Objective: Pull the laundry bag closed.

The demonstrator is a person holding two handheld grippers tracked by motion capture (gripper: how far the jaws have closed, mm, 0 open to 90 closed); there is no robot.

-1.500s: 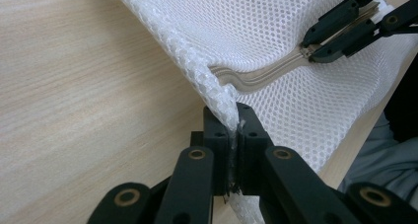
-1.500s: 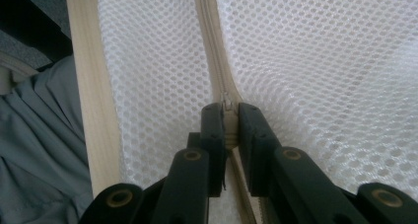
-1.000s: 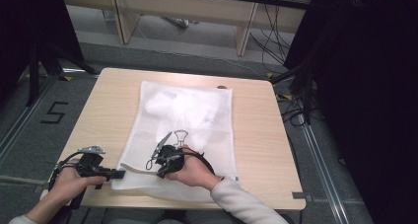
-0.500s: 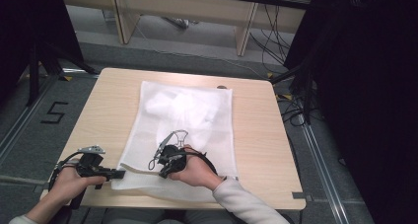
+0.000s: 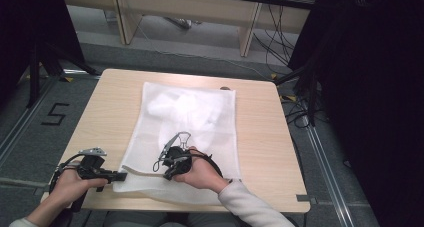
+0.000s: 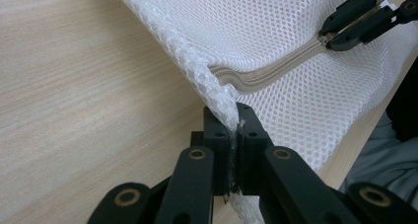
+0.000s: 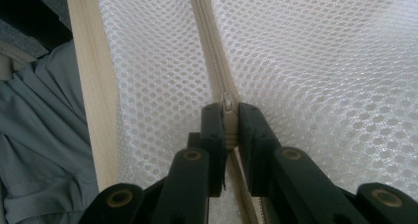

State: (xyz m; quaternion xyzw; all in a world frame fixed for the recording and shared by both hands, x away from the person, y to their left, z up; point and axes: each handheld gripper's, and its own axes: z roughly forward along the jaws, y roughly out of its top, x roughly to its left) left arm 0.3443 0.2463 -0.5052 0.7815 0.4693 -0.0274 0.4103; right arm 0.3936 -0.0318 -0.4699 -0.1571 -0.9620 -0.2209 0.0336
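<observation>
The white mesh laundry bag (image 5: 192,132) lies flat on the wooden table (image 5: 260,137), its near edge toward the person, and something white and bunched sits inside it toward the far end; through the netting it reads as soft cloth, but what it is cannot be made out. The person's right hand (image 5: 197,173) covers part of the bag's near portion, and the jaw tips of the right gripper (image 5: 167,175) are hard to see from the high view. In the right gripper view, its two black jaws are closed together on the zipper (image 7: 217,71), pinching the small metal slider or its pull; the pull's shape is mostly hidden between the pads. Past the jaws the zipper tape looks joined, while just in front of the camera loose teeth show. The left gripper (image 5: 121,176) is at the bag's near left corner, held in the left hand (image 5: 72,184), and the left gripper view shows its jaws clamped on a bunched fold of the mesh at the bag's edge, beside the end of the zipper tape (image 6: 256,76). The far gripper shows at that view's upper right, cut off by the frame. The bag's near edge hangs slightly over the table's front.
</observation>
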